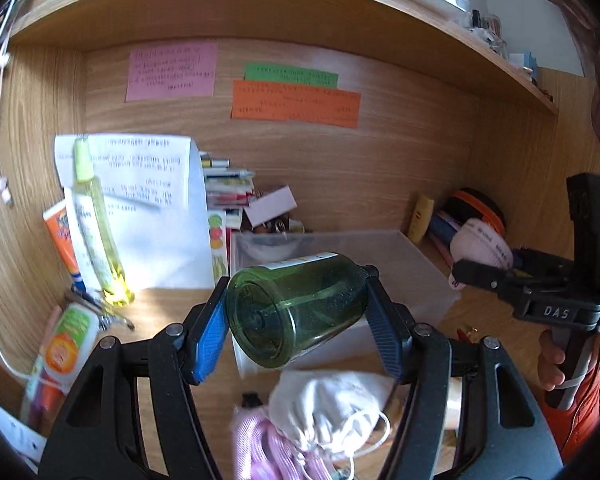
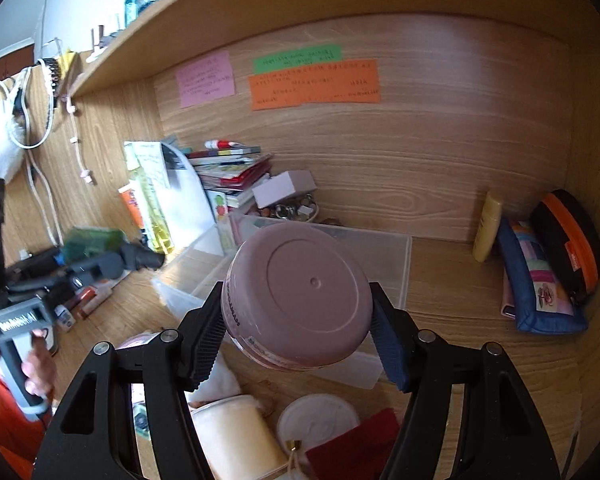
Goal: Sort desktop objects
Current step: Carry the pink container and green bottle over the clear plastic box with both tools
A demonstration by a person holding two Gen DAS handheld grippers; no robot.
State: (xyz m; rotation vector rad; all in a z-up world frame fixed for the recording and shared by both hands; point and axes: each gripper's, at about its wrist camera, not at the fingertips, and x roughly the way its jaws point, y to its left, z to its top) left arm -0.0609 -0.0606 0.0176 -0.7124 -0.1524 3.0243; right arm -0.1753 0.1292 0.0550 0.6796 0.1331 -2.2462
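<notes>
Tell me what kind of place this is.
Probably a home study desk: a wooden alcove under a shelf, handwritten sticky notes on the back panel, stacked books and pencil cases.

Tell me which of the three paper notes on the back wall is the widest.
The orange paper note, lowest of the three. It stretches wider than the green strip note directly above it and the squarer pink note to the left.

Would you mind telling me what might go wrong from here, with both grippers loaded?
The green jar lies tilted in the left gripper, held only at its sides, so it might slip onto the white pouch below. The right gripper pinches the pink tub by its rounded wall above the clear bin; it may twist loose.
</notes>
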